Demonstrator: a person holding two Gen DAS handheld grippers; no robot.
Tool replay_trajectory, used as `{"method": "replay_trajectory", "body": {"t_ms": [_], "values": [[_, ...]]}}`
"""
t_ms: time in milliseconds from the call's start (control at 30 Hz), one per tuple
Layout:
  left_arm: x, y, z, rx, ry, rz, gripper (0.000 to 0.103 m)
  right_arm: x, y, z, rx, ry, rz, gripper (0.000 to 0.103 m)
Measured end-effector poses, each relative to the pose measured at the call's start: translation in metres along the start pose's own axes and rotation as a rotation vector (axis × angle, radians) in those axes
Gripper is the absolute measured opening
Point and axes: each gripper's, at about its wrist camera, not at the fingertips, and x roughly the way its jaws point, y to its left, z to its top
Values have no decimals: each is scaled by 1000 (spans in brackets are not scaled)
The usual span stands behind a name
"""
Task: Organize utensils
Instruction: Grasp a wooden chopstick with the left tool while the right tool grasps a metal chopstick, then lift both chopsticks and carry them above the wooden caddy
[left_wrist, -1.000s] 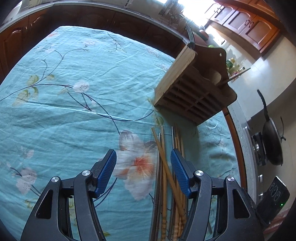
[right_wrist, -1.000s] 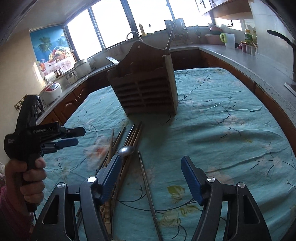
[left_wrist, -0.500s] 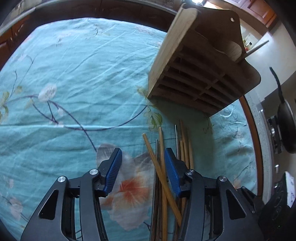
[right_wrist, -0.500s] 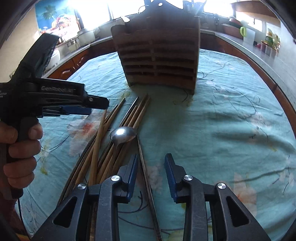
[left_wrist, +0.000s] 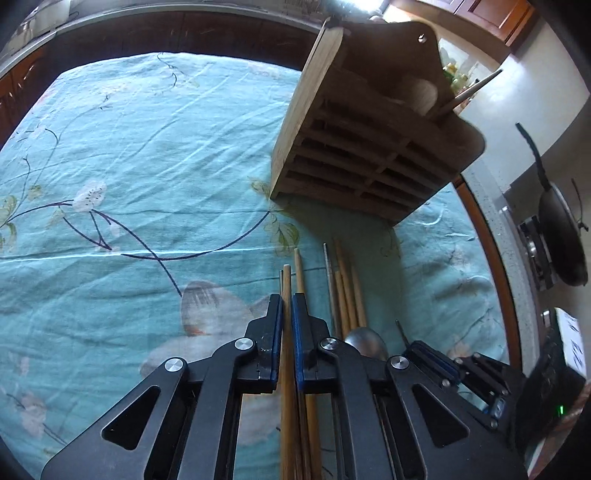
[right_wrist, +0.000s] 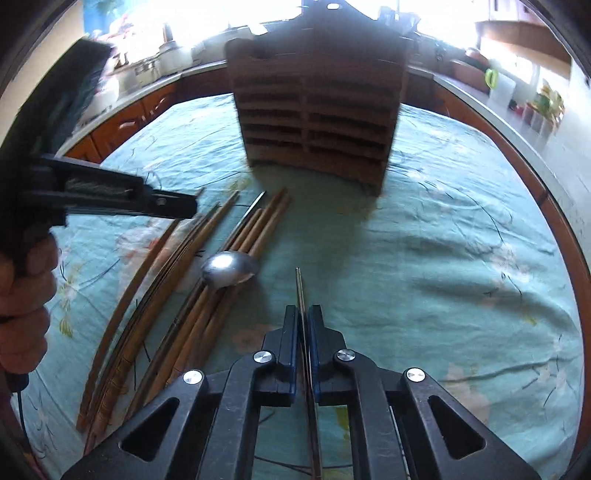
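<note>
your left tool (left_wrist: 287, 306) pinches a wood stick (left_wrist: 286, 284), and your right tool (right_wrist: 302, 317) pinches a thin metal stick (right_wrist: 300, 286), both low over the tabletop (right_wrist: 461, 258). both sticks are light, stiff and slippery, so grip near the middle. only the right view shows the spoon (right_wrist: 229, 272) whole and your hand (right_wrist: 26, 295).

No legible text or labels.

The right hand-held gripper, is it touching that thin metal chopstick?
Touching. The right wrist view shows the right hand-held gripper with both blue pads closed against the thin metal chopstick, which runs between them with no gap.
</note>
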Motion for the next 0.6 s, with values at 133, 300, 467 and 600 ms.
{"method": "replay_trajectory", "body": {"t_ms": [133,300,467,600], "values": [[-25,4,-4,-8,-38,-30,5,-8,-20,-1,126,-10,74,5],[-54,2,-10,-9,-82,-61,5,-33,-38,-3,234,-72,155,4],[-82,-5,-19,7,-126,-89,5,-65,-45,1,276,-151,181,4],[-105,-8,-24,21,-163,-110,5,-92,-44,4,284,-215,188,4]]}}
